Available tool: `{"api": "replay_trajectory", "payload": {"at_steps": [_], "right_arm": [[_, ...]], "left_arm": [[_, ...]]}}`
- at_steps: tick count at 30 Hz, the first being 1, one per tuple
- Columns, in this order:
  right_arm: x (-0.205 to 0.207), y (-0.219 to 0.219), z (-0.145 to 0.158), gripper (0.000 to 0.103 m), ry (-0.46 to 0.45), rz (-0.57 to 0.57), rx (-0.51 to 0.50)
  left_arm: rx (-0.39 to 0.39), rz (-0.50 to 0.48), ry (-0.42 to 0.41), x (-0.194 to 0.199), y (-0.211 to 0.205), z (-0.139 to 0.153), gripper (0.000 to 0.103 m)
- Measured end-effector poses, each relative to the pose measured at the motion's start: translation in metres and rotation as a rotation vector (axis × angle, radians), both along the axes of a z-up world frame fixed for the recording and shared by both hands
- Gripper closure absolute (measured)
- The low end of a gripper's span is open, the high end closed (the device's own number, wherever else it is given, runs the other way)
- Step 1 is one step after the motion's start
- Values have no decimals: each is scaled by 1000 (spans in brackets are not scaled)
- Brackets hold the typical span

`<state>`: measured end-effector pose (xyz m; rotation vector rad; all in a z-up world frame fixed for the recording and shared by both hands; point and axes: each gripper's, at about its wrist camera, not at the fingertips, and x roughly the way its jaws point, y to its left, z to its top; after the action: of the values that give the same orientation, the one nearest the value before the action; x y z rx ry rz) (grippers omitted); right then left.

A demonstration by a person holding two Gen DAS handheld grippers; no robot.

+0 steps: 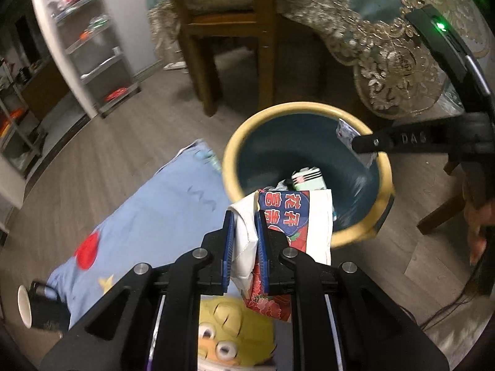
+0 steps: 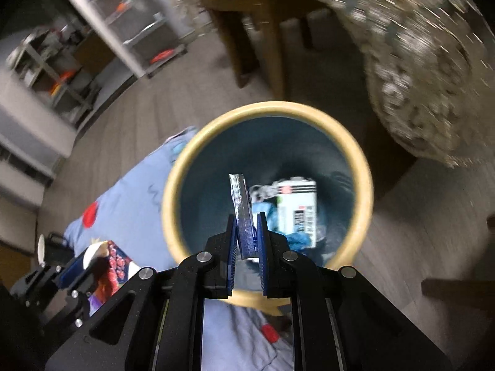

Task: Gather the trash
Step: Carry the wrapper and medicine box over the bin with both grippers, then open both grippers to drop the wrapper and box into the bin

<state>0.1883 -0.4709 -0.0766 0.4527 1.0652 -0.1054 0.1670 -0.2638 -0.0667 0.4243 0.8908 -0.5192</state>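
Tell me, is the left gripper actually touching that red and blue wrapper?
Touching. The left wrist view shows the left gripper clamped on the wrapper, both pads against it.

The left hand-held gripper point(image 1: 244, 225) pointed steeply down. Its two blue pads point(image 1: 228, 247) were nearly together and squeezed something thin between them. The right hand-held gripper point(image 2: 247, 232) pointed steeply down too, with its pads point(image 2: 262, 241) pressed tight on a flat piece. A bit of a hand point(image 1: 478, 225) showed at the edge of the left view.
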Motion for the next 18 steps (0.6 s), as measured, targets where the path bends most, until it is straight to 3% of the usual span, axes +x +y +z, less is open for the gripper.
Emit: {"api": "replay_trajectory", "payload": {"at_steps": [7,14,16,18], "right_arm": [[-17,-36,6,89,-89,-181,84],[-22,-43,14,89,-164,-208,120],[-20,-39,14,86,-162,-199,111],[-17,-39,13,71,-151,-194,95]], "left_arm": [[-35,14,-18,29,-28,9,89],[-63,27,-33,44,-47,17,88],[-73,27,-30,43,-48,15,75],[-74,40,-49,41,-45,15,40]]}}
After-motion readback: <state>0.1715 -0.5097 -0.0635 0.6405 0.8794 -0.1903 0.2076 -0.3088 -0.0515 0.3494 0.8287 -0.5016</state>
